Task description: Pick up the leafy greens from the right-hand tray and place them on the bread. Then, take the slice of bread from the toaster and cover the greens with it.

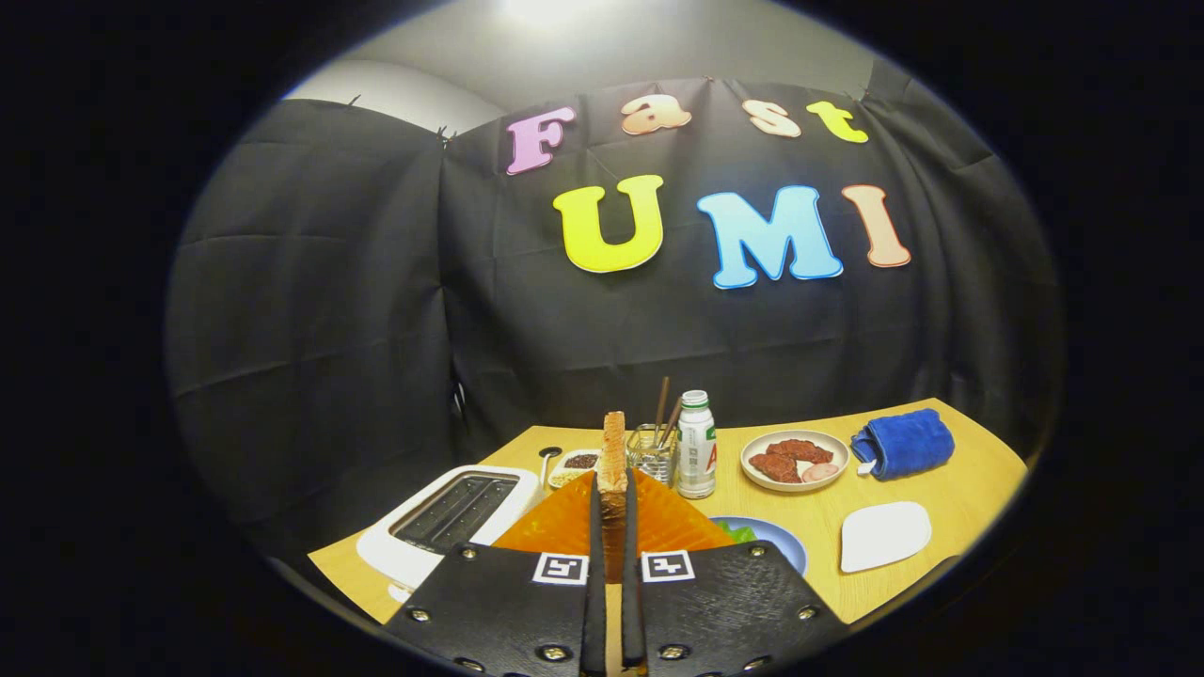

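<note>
My gripper (613, 503) is shut on a slice of bread (614, 449), held edge-on and upright between the two fingers, its top sticking out above the fingertips. The white toaster (451, 522) sits on the table to the left, just below and beside the fingers, its two slots empty. Right of the fingers, a blue plate (781, 543) holds leafy greens (738, 533), mostly hidden behind the gripper body; whether bread lies under them I cannot tell. An orange mat (564, 522) lies under the fingers.
Beyond the fingers stand a white bottle (696, 456), a glass holder with sticks (654, 451) and a small dish with a spoon (574, 464). A plate of meat (795, 459), a blue rolled towel (903, 442) and a white tray (884, 536) sit to the right.
</note>
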Demonstrator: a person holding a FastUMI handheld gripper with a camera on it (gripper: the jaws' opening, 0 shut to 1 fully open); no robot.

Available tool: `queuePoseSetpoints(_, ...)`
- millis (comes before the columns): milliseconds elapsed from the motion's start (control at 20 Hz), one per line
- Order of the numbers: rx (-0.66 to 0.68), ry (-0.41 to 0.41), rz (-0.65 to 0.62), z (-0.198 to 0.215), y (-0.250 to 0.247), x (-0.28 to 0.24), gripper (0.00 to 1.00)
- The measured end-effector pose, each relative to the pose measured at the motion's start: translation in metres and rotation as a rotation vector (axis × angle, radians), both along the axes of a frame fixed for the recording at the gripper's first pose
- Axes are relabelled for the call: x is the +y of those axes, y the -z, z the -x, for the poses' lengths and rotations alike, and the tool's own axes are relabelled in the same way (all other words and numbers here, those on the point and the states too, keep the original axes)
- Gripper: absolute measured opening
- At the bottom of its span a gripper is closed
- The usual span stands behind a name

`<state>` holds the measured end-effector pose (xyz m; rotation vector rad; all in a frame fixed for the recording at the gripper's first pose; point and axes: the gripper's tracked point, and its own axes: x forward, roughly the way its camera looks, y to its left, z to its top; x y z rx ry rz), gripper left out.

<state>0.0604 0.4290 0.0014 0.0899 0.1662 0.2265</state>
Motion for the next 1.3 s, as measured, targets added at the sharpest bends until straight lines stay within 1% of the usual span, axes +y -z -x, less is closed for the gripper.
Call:
queuePoseSetpoints(300, 0.034, 0.007, -0.005, -0.002, 0.019, -0.011, 0.07)
queuePoseSetpoints(600, 0.060, -0.002, 0.000, -0.001, 0.033, -0.014, 0.07)
queuePoseSetpoints(800, 0.024, 0.009, 0.036, 0.001, 0.031, -0.020, 0.07)
queuePoseSetpoints(950, 0.009, 0.010, 0.035, 0.002, 0.030, -0.021, 0.07)
queuePoseSetpoints(1300, 0.033, 0.028, 0.023, -0.008, 0.048, -0.027, 0.07)
